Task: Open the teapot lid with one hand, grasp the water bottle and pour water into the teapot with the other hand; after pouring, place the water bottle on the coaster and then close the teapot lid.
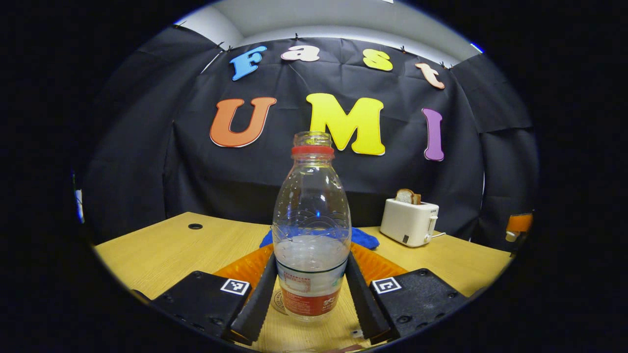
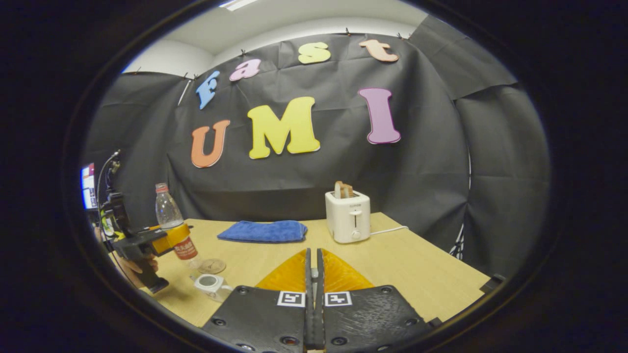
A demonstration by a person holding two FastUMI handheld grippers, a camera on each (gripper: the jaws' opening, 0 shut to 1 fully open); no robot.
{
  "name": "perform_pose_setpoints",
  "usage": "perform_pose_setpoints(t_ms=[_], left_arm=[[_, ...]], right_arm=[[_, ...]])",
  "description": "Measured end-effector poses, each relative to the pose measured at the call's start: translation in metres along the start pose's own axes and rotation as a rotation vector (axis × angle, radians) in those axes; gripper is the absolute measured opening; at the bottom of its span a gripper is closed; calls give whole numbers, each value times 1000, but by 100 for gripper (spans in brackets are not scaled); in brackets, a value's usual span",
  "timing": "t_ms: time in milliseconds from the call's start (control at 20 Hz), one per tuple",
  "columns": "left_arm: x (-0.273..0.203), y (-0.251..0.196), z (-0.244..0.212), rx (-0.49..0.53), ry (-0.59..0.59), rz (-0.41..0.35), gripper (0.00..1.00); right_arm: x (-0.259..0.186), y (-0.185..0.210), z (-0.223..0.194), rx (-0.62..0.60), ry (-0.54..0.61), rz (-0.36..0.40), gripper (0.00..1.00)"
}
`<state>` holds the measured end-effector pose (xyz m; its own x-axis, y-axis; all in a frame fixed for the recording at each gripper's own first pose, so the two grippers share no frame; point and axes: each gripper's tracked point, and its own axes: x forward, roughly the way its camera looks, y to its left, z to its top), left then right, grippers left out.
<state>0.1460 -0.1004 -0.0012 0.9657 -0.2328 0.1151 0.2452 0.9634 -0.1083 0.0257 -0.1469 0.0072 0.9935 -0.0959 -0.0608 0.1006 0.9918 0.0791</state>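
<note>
My left gripper [image 1: 310,299] jaws clamp the water bottle [image 1: 311,230] (uncapped) above the coaster [image 2: 212,266]; right gripper [image 2: 314,294] jaws together.

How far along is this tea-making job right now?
Done: the teapot looks open, its lid off. In hand: the left gripper grips the uncapped water bottle, upright and partly full, close to the coaster but not on it. Whether pouring has happened, I cannot tell. Left: set the bottle on the coaster, then put the lid back on.
</note>
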Motion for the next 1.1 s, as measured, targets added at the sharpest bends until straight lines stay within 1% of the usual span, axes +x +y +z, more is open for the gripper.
perform_pose_setpoints(t_ms=[150,350,600,750,950,1100], left_arm=[[23,9,-17,19,36,5,76],[33,18,-31,43,76,22,76],[43,16,-33,53,69,9,76],[48,11,-37,47,81,1,77],[52,14,-43,53,95,13,77],[53,11,-47,40,103,-2,78]], right_arm=[[3,2,-7,-21,13,-4,0],[6,7,-11,-28,20,-1,0],[9,9,-17,-42,32,0,0],[10,9,-20,-47,39,-2,0],[12,8,-21,-49,42,-5,0],[12,9,-21,-50,45,-2,0]])
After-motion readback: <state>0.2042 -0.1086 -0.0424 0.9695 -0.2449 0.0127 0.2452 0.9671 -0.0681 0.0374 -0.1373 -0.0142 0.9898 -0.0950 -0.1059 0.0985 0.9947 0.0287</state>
